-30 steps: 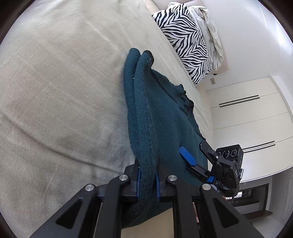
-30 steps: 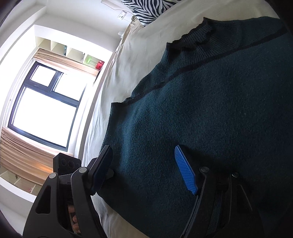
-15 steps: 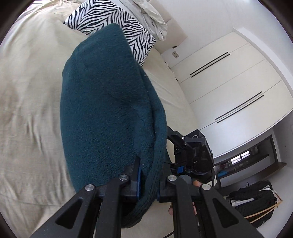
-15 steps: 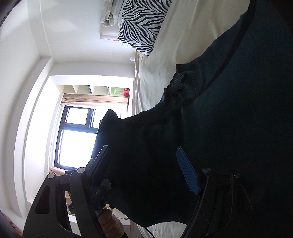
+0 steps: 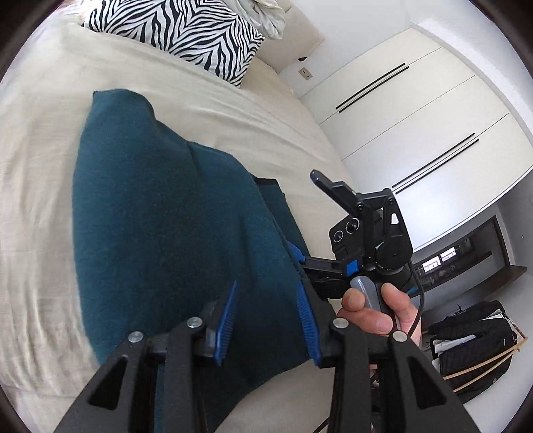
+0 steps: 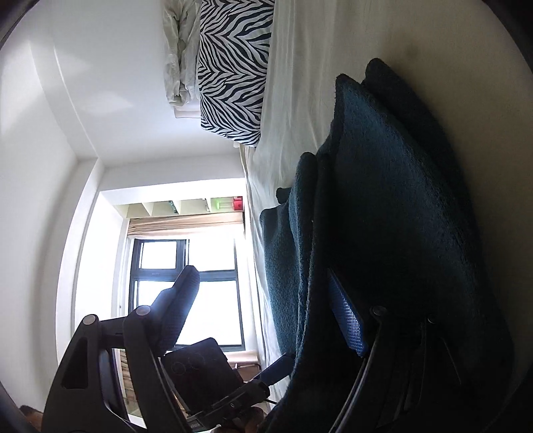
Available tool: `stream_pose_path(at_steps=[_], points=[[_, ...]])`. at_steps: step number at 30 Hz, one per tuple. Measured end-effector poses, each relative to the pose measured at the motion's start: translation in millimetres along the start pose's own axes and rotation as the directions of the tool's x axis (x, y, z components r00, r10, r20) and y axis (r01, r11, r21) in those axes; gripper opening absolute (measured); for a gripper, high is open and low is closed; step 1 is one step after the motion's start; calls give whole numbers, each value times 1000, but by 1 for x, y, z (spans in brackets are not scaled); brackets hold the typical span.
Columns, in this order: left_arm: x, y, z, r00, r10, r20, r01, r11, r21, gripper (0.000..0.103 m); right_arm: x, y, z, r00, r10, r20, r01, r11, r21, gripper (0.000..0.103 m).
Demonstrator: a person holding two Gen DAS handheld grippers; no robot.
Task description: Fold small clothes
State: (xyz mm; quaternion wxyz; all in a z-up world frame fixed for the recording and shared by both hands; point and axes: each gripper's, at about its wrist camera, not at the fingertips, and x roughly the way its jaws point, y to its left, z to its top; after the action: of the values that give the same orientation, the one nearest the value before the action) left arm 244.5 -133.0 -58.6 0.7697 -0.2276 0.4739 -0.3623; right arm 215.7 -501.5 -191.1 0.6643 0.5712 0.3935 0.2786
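Note:
A dark teal knit sweater (image 5: 160, 226) lies folded over itself on the beige bed sheet (image 5: 40, 186). My left gripper (image 5: 266, 309) hovers over its near edge. Its jaws are opening, and the cloth shows between the blue pads (image 5: 226, 319) without being pressed. My right gripper (image 5: 304, 213) stands open at the sweater's right edge, one finger raised and the other tucked at the fold, with a hand on its handle. In the right wrist view the sweater (image 6: 399, 206) drapes against the right gripper's (image 6: 263, 283) blue-padded finger, while the other finger stands free before the window.
A zebra-print pillow (image 5: 186, 30) and crumpled white bedding (image 6: 180, 60) lie at the head of the bed. White wardrobe doors (image 5: 416, 126) stand beyond the bed's right side, with a black bag (image 5: 473, 346) on the floor. A bright window (image 6: 186, 263) fills the far wall.
The left gripper, shut on a sweater edge before, carried it across the garment and has now let go. The right gripper rolled and stayed open beside the fold.

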Motion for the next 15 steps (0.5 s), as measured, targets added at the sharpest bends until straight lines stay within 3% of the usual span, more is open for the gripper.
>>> stream_pose_path(at_steps=[3,6,8,9,10,15], points=[[-20,17,-9,999,28,27,-27,999,-27,39,20,13,-2,987,-154,-39,151,986,-68,76],[-24,29,-15,999,25,22,-24,998,-59,39,37,28,-9,952,-302,-49,288,940,-181,68],[-29,29,-19,999,27,26,-25,998,-52,39,48,32,-11,914,-402,-53,379,893,-242,33],[-30,28,-24,999,30,26,-29,999,-46,39,50,33,-11,896,-441,-45,416,871,-259,25],[-31,26,-25,999,32,27,-30,999,-40,39,50,33,-10,888,-459,-32,434,859,-270,16],[-22,5,-21,998,48,33,-48,999,7,39,18,49,-3,901,-428,63,427,857,-289,13]])
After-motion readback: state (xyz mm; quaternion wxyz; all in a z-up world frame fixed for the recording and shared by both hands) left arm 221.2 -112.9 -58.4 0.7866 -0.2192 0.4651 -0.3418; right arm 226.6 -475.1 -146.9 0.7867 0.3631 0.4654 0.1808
